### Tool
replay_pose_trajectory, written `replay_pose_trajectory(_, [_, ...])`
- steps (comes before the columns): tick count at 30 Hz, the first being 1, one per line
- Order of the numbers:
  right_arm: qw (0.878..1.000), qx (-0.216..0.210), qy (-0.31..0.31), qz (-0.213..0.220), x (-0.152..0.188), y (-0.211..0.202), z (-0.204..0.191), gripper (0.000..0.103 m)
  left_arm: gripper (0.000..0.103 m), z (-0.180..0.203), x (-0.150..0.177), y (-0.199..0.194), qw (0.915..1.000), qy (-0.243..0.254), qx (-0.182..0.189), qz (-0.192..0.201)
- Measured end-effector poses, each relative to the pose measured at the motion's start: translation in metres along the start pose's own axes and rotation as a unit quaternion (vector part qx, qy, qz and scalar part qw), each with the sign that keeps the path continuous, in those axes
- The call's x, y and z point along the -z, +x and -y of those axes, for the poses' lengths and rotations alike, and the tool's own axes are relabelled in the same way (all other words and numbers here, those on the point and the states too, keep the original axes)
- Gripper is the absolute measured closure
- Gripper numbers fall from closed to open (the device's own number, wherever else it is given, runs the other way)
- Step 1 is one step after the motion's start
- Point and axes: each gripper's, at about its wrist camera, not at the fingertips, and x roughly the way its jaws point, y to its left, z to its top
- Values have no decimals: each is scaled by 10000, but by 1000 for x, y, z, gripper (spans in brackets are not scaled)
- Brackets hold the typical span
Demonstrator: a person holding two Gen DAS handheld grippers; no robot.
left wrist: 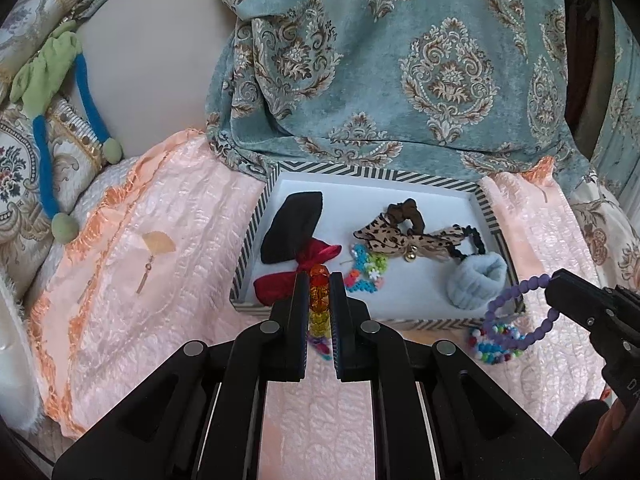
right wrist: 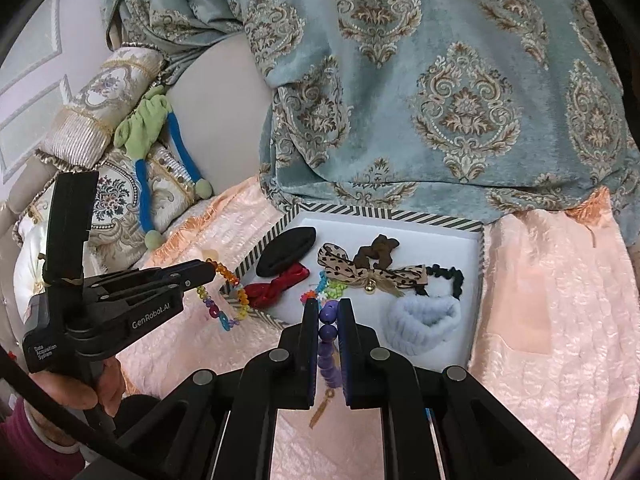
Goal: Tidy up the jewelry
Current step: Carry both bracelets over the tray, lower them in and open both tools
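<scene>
On the peach quilted bedspread [left wrist: 168, 312] I list a striped-rim tray [left wrist: 256, 236] against the teal curtain's hem, already holding a black hair bow [left wrist: 294, 220], a red bow [left wrist: 280, 280], a leopard-print bow [left wrist: 384, 236], a pale blue fluffy band [left wrist: 476, 280] and a small beaded charm [left wrist: 364, 272]. My left gripper [left wrist: 319, 284] is clenched on a rainbow bead bracelet [left wrist: 319, 300] at the tray's near edge; my right gripper [right wrist: 329, 312] grips a purple bead bracelet [right wrist: 328, 336] at its near right corner. Left, I judge: both bracelets, a multicolour bead bracelet [left wrist: 496, 344] and a gold fan earring [left wrist: 158, 246] on the bedspread.
</scene>
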Motion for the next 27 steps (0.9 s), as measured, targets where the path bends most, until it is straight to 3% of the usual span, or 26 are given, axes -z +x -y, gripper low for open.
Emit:
replay_pose_trajectory(7, [9997, -91, -25, -238, -14, 39, 0, 95, 95, -2, -23, 31, 9999, -51, -3, -101])
replay_pose_trajectory(17, [9967, -360, 204, -698, -17, 105, 16, 95, 95, 9, -61, 90, 9991, -177, 322, -231])
replay_pose_trajectory(21, [9943, 86, 280, -1022, -10, 133, 37, 95, 95, 11, -67, 126, 9984, -280, 285, -404])
replay_pose_trajectory(27, [9907, 707, 5, -1166, -2, 147, 51, 95, 95, 3, -63, 169, 9967, -431, 44, -691])
